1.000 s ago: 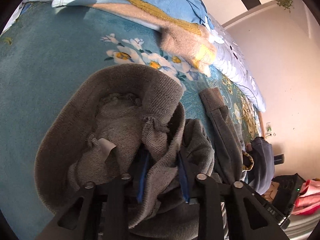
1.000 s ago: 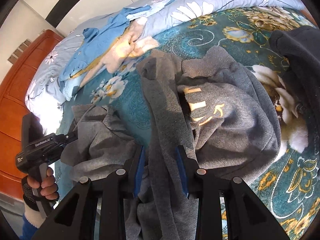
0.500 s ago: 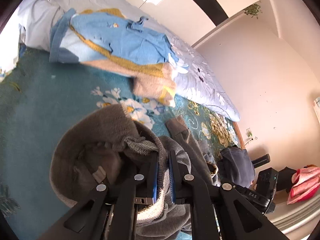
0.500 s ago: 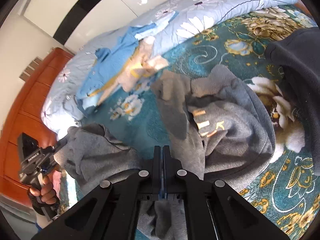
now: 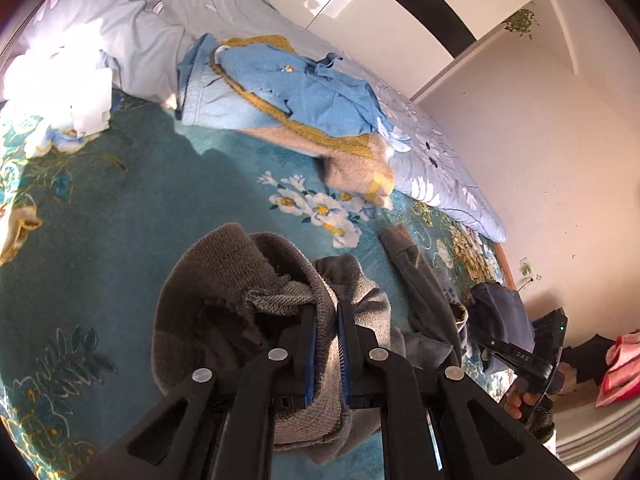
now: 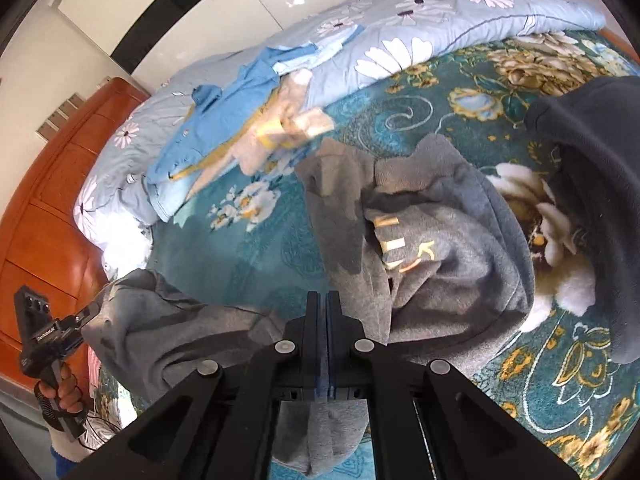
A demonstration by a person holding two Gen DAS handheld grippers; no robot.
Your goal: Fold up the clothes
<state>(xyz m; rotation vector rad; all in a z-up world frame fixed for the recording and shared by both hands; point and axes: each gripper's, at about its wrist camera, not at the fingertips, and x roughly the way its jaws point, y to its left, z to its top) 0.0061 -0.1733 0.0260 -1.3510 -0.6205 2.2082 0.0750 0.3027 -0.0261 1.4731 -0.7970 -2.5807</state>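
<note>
The left tongs [image 5: 326,320] are clamped on the ribbed hem of the grey knitted sweatshirt [image 6: 452,240]. The right tongs [image 6: 323,312] pinch another fold of it. It sprawls crumpled on the teal floral bed cover [image 5: 100,208]. Beyond it lies a light blue garment with mustard trim [image 5: 304,92].

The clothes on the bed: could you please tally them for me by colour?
Grey: 1, the hoodie, gripped by both grippers.
Blue: 1, the shirt.
Beige with yellow trim: 1, the sweater.
Dark navy: 1, the garment at the right edge.
Total: 4
</note>
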